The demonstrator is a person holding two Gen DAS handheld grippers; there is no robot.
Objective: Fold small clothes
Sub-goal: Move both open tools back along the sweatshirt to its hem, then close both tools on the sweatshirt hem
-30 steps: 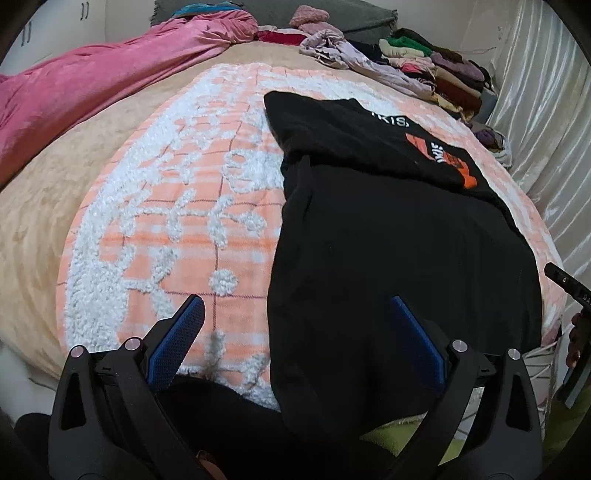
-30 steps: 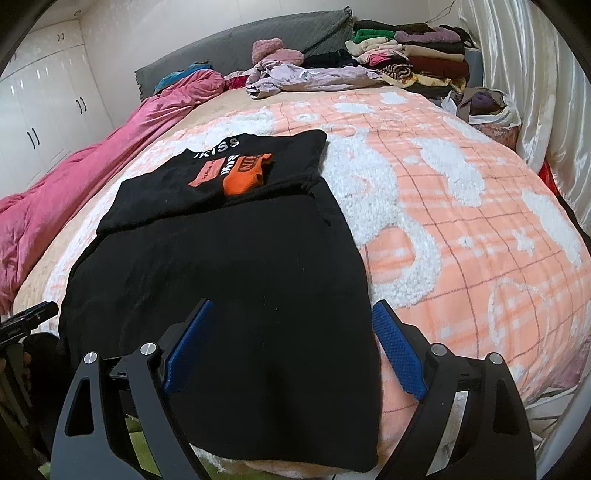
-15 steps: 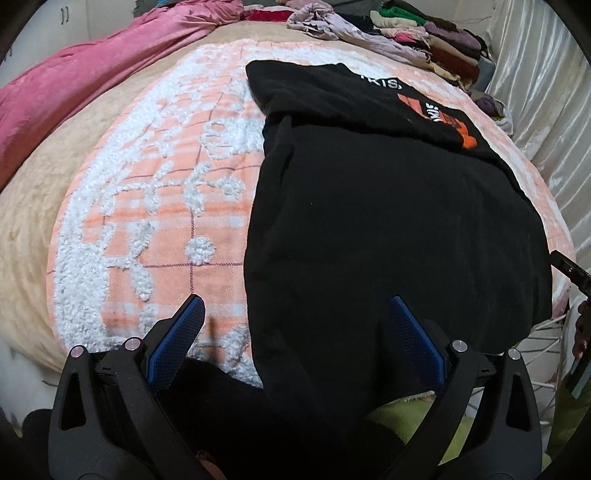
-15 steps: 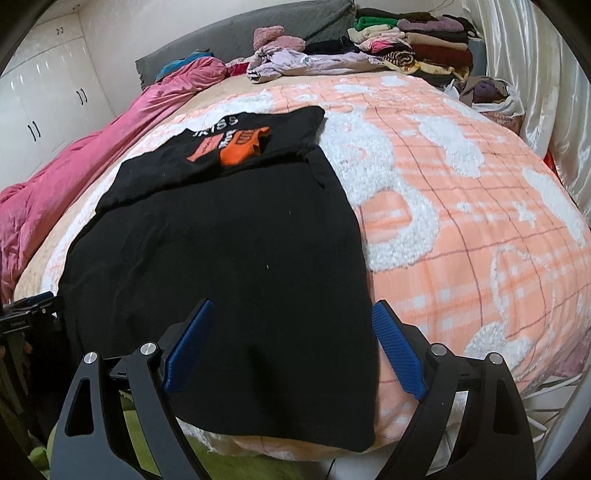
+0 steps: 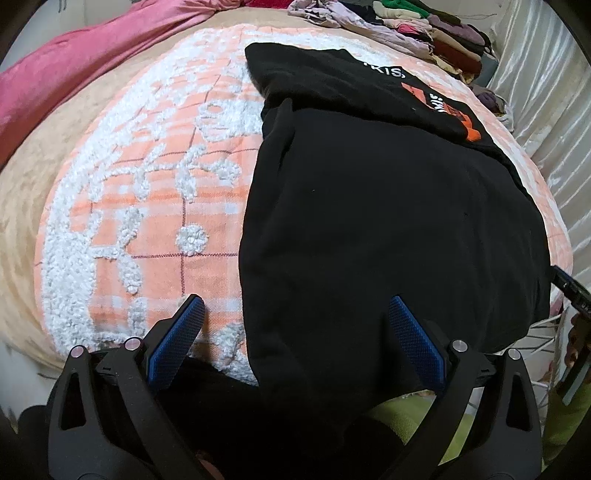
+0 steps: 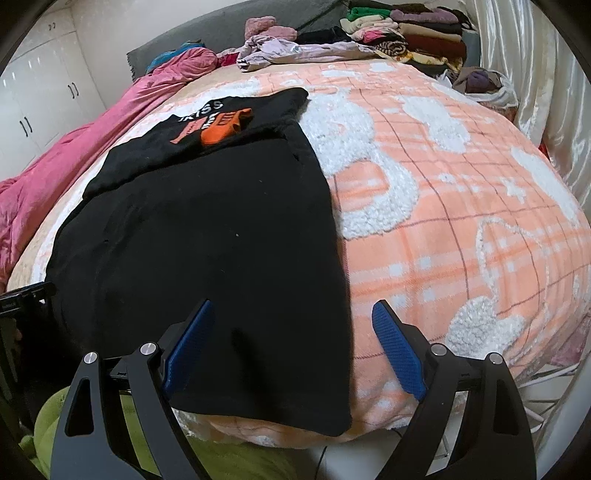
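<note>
A black T-shirt (image 5: 388, 221) (image 6: 207, 236) with white lettering and an orange print lies flat on the bed, its far part folded over so the print shows. Its near hem hangs over the bed's front edge. My left gripper (image 5: 293, 306) hovers open above the shirt's near left corner, one blue pad over the blanket, the other over black cloth. In the right wrist view my right gripper (image 6: 293, 314) is open above the near right corner of the shirt. Neither holds anything.
An orange-and-white tufted blanket (image 6: 461, 206) covers the bed. A pink quilt (image 5: 74, 66) lies along the left. Folded and loose clothes (image 6: 399, 33) are stacked at the headboard. A shiny curtain (image 6: 554, 92) hangs on the right. Green fabric (image 6: 221, 461) shows below the bed edge.
Both grippers have sunk and tipped toward the shirt's near hem, so the shirt fills more of each view. Their jaws stay equally wide.
</note>
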